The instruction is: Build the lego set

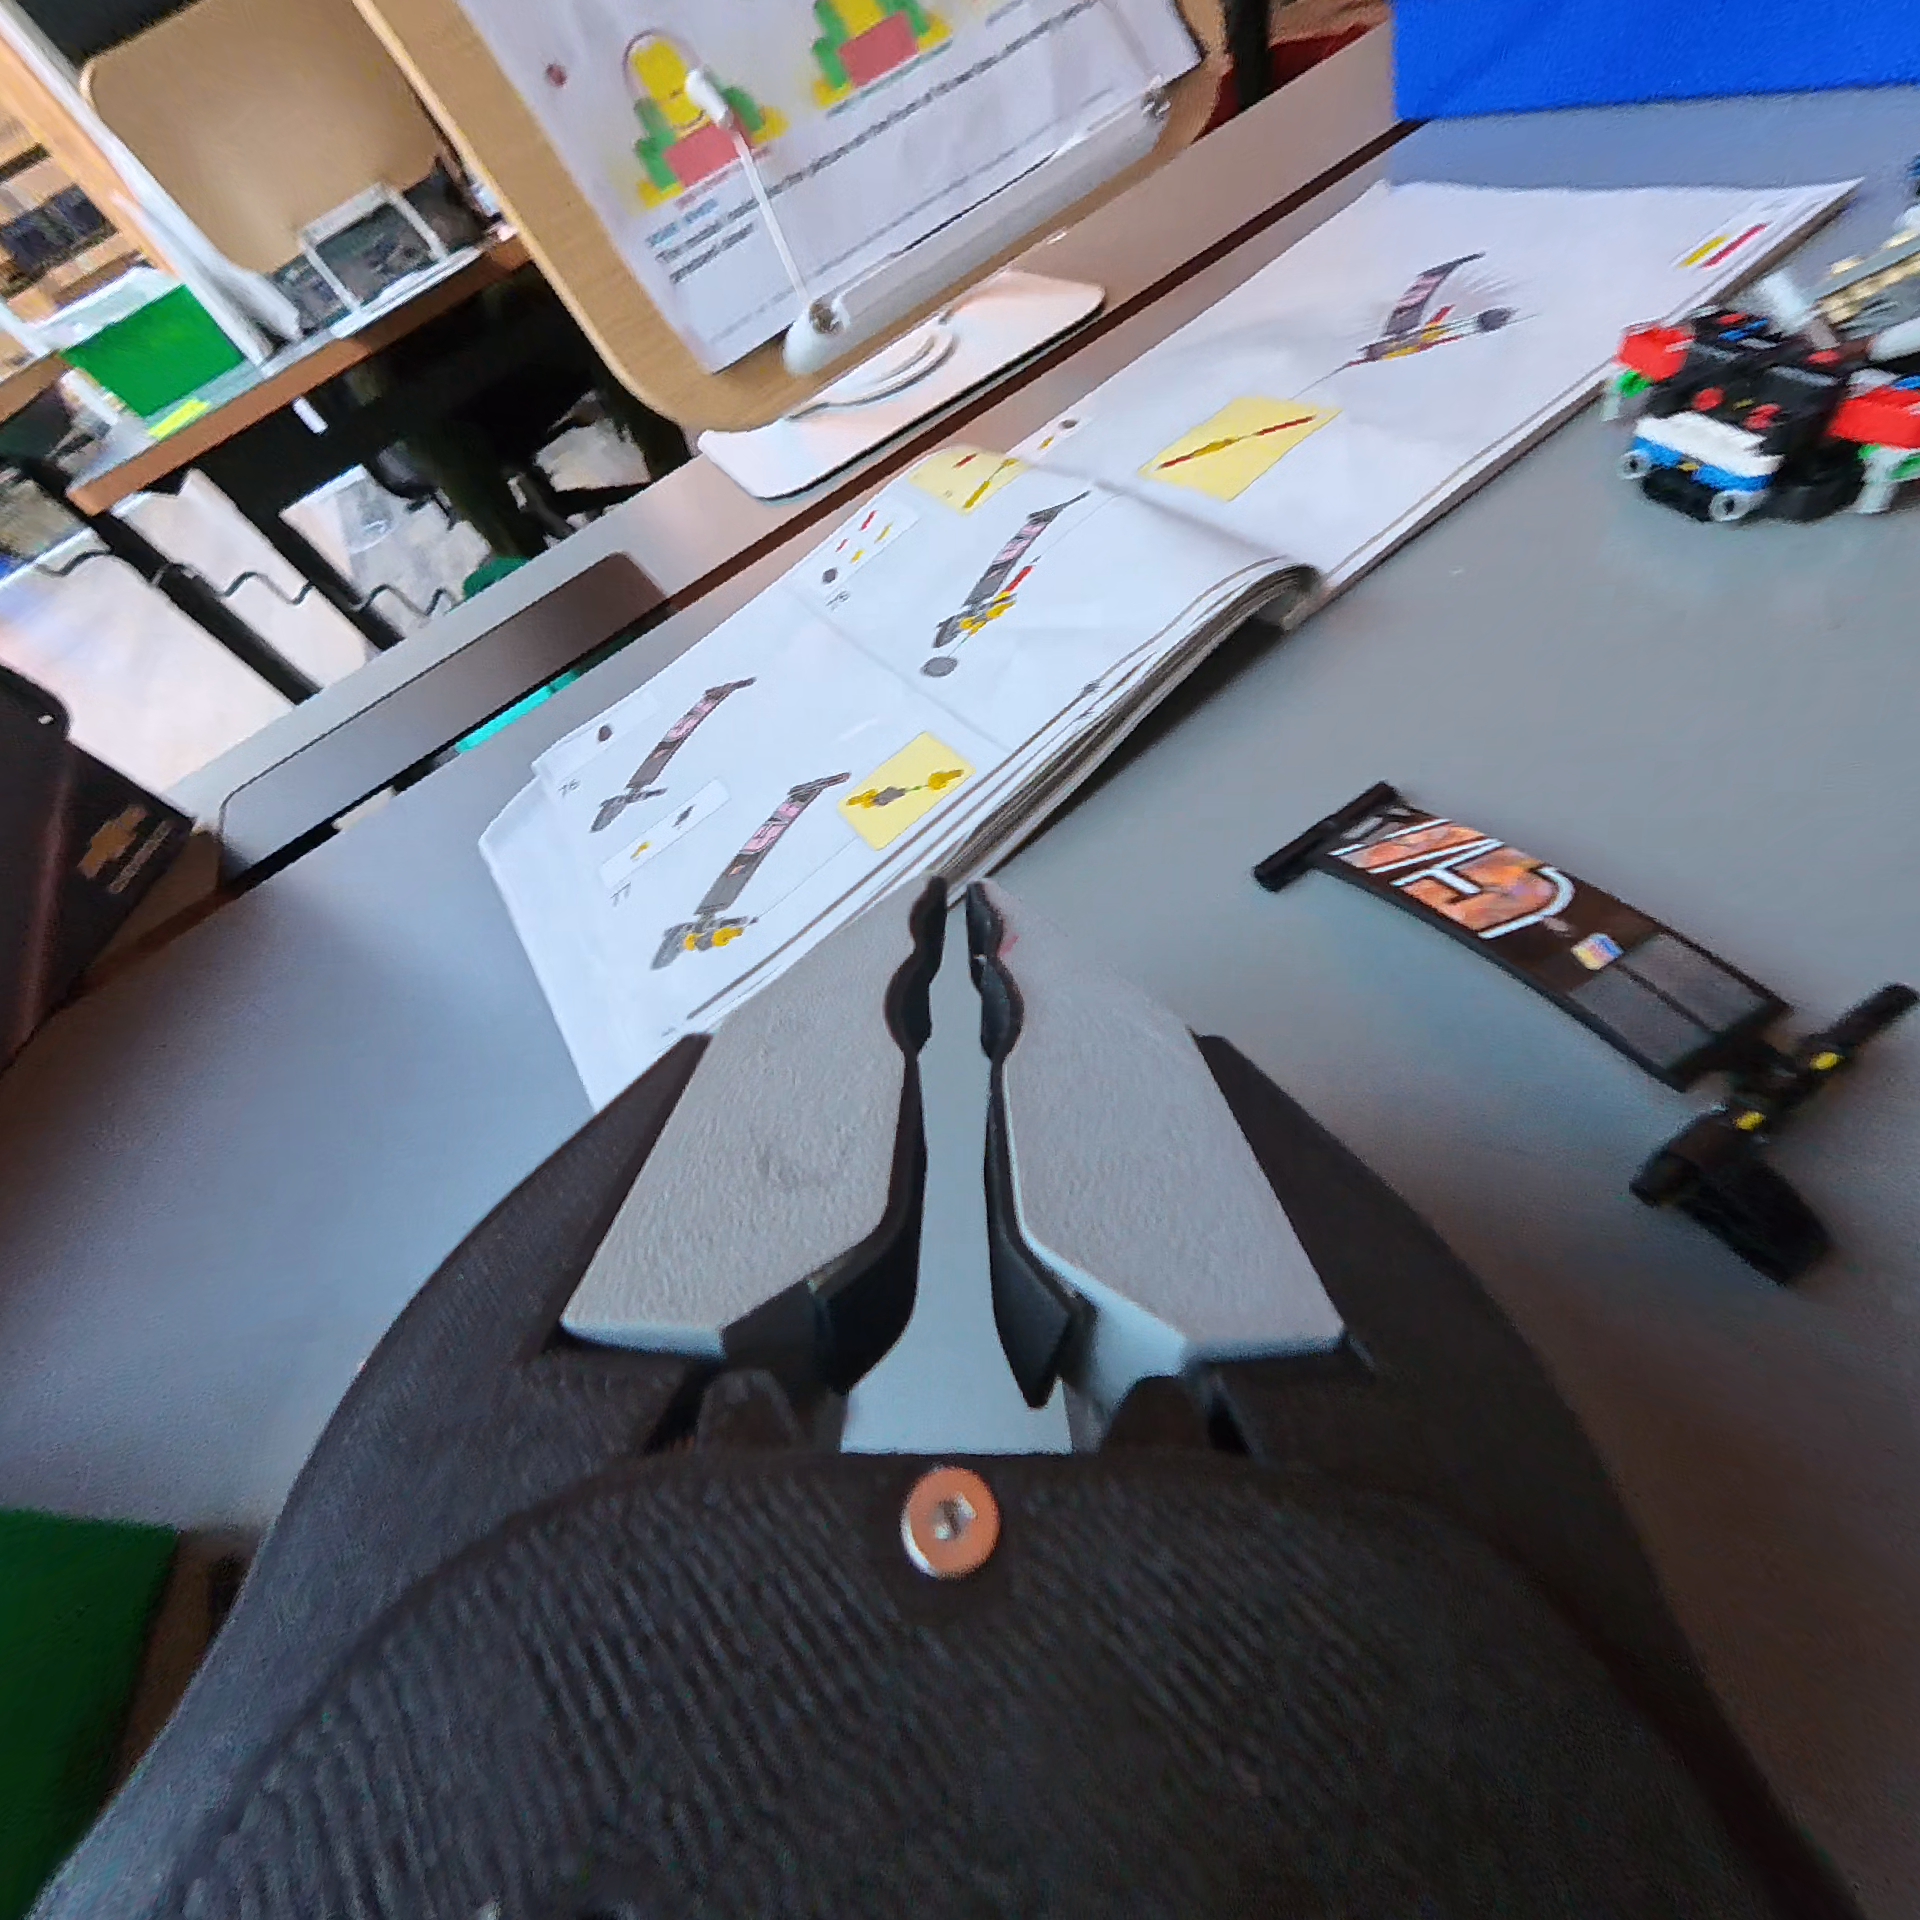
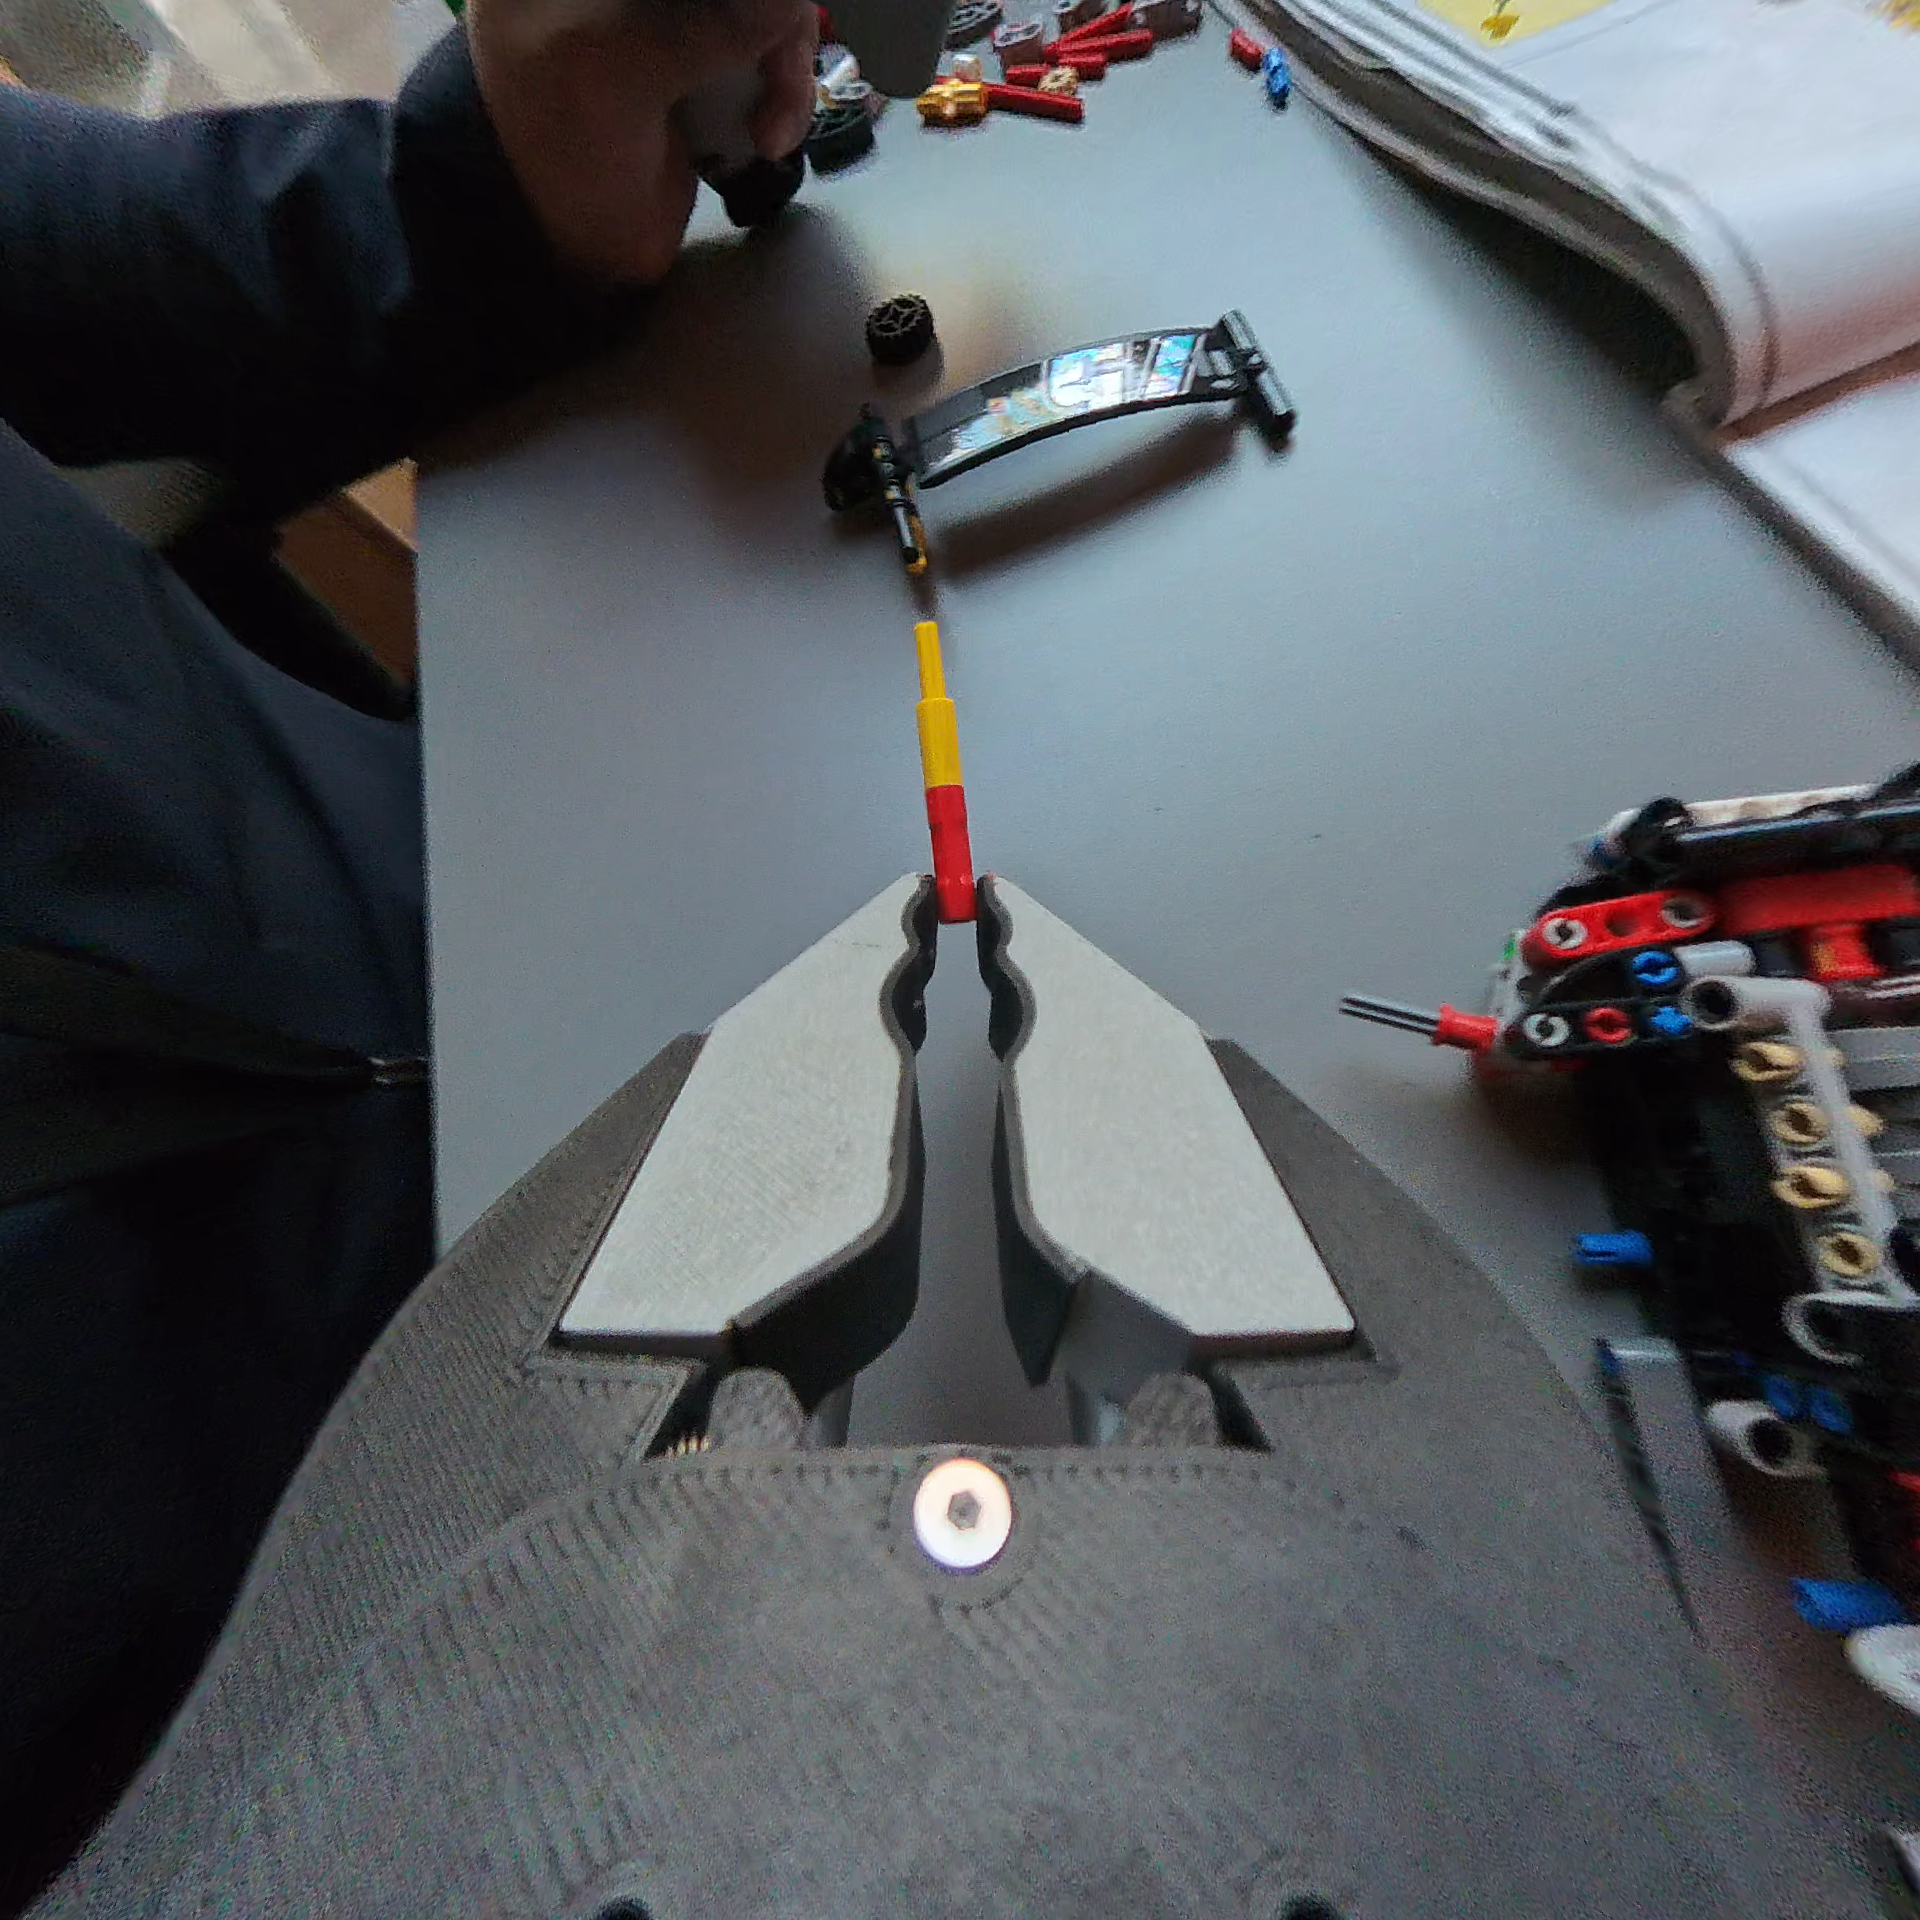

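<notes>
My right gripper (image 2: 957,896) is shut on the red end of a thin red and yellow rod (image 2: 940,748). The rod sticks straight out ahead of the tips, above the grey table (image 2: 1351,675), and points toward a black curved panel with a colourful sticker (image 2: 1091,395). A small black gear (image 2: 899,327) lies just beyond that panel. My left gripper (image 1: 956,904) is shut, its tips over the near edge of an open instruction booklet (image 1: 883,707). I see nothing between its fingertips. The panel (image 1: 1507,914) lies to its right, with a black pinned joint (image 1: 1745,1164) at its end.
A partly built brick vehicle (image 2: 1714,1091) stands at the right, also in the left wrist view (image 1: 1766,416). Loose red parts (image 2: 1039,73) lie at the far end. A person's hand and dark sleeve (image 2: 312,260) reach in from the left. A sheet stand (image 1: 831,208) is behind the booklet. Left tips to right tips: about 25 cm. It is some 10 cm from my left tips to the small black gear (image 2: 899,327). From the left gripper's tips to the black pinned joint (image 1: 1745,1164) is close to 12 cm. The right camera catches it too, in the right wrist view (image 2: 867,448).
</notes>
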A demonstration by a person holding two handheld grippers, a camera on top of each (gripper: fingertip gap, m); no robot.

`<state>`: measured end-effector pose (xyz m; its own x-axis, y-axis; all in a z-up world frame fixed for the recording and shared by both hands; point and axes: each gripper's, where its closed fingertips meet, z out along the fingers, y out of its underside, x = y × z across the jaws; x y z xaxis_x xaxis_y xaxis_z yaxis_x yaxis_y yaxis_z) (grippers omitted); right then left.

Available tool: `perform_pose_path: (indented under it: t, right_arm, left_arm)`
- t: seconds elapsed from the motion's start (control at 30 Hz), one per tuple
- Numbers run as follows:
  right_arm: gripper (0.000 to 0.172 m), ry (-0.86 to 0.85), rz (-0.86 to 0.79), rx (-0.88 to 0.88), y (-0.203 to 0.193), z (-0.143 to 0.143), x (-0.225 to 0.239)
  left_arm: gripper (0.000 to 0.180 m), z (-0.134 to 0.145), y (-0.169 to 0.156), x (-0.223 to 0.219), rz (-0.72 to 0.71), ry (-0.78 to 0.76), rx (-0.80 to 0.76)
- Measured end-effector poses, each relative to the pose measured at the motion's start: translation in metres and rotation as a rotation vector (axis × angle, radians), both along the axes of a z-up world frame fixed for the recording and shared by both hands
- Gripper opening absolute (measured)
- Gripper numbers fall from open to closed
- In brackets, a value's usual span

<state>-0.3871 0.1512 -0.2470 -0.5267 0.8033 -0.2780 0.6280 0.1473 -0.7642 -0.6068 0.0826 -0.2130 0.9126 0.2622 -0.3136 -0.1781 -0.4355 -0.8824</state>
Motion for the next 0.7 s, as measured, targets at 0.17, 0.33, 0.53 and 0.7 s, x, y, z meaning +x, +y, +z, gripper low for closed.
perform_pose_path:
  t: [0.17, 0.33, 0.53, 0.7]
  right_arm:
    - [0.005, -0.136, 0.018, -0.113, -0.008, -0.009, 0.009]
    - [0.012, -0.163, 0.007, -0.061, -0.006, -0.016, 0.011]
    - [0.016, -0.154, -0.020, -0.020, -0.002, -0.022, 0.006]
    - [0.016, -0.020, -0.065, 0.032, 0.009, -0.011, -0.008]
  left_arm:
    - [0.001, -0.011, 0.001, -0.012, 0.067, -0.004, -0.070]
    - [0.002, -0.021, 0.005, -0.012, 0.081, 0.059, -0.154]
    - [0.005, -0.022, 0.008, -0.005, 0.048, 0.103, -0.168]
    - [0.004, -0.019, 0.009, 0.000, 0.016, 0.086, -0.141]
